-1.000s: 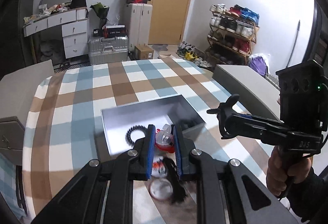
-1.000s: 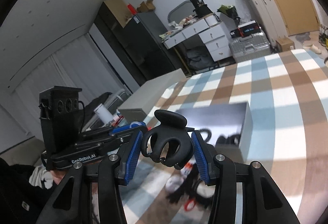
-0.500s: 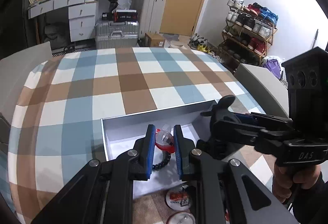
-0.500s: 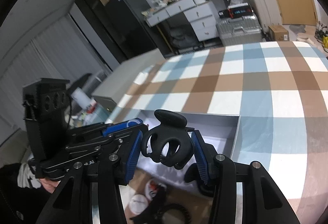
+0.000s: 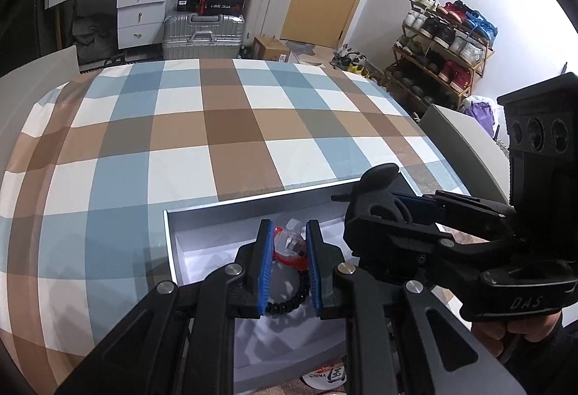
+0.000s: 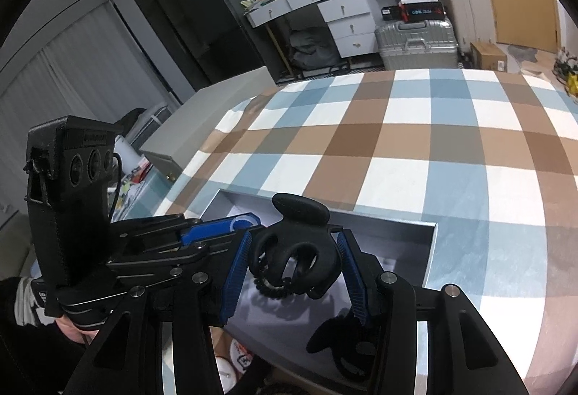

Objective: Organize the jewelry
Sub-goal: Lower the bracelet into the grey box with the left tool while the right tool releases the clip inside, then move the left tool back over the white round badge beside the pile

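Beneath both grippers, grey box [image 5: 169,243] holds black bead bracelet [image 5: 289,301]. Left gripper [image 5: 288,243] pinches clear-and-red ring [image 5: 289,245]; right gripper [image 6: 294,259] clamps black hair claw [image 6: 296,243] above box interior.

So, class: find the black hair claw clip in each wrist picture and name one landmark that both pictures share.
Left wrist view: the black hair claw clip is right of centre, held in the right hand-held gripper over the open grey box.
Right wrist view: it is low in the middle, between the blue pads, above the box's white lining.
Shared landmark: the silver suitcase beyond the checked tablecloth.
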Motion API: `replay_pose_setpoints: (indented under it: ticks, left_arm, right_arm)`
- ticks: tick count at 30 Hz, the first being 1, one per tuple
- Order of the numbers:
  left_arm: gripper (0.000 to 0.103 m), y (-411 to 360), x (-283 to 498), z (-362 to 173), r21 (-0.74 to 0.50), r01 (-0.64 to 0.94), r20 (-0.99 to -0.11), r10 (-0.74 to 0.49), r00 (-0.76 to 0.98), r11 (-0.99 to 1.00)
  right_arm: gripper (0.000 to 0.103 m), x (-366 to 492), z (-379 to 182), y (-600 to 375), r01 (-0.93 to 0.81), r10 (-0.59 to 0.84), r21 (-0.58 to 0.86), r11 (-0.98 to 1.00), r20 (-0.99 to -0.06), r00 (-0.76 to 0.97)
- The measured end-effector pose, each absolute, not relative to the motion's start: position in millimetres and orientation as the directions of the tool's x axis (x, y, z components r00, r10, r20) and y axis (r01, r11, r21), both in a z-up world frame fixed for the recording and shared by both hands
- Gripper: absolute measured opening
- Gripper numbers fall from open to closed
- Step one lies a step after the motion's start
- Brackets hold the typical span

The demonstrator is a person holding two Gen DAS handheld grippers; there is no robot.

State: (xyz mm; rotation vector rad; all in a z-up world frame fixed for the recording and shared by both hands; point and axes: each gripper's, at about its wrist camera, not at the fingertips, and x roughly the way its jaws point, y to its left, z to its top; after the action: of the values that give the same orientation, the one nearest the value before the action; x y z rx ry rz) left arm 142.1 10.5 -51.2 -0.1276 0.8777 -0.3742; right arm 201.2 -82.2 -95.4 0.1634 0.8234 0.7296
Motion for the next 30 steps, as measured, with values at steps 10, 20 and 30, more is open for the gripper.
replay_pose_setpoints:
  ticks: [10, 20, 30]
  left_arm:
    - [0.024, 13.7, 144.9, -43.4, -0.27, 0.273, -0.704, -0.383, 0.598, 0.923]
    - [0.057, 19.4, 122.9, -35.2, -0.242, 0.251, -0.693, -0.348, 0.631, 0.937]
    - [0.057, 17.2, 91.6, -22.8, -0.206, 0.252, -0.678, -0.323, 0.66, 0.946]
  right_arm:
    - [0.057, 192.3, -79.1, -89.3, -0.529, 0.641, 0.38, 0.759, -0.575, 0.508]
    - [0.074, 165.2, -59.7, -129.0, -0.448, 0.598, 0.398, 0.801, -0.5, 0.626]
    - [0.098, 126.0, -39.8, -133.8, -0.444, 0.571, 0.362, 0.82, -0.462, 0.678]
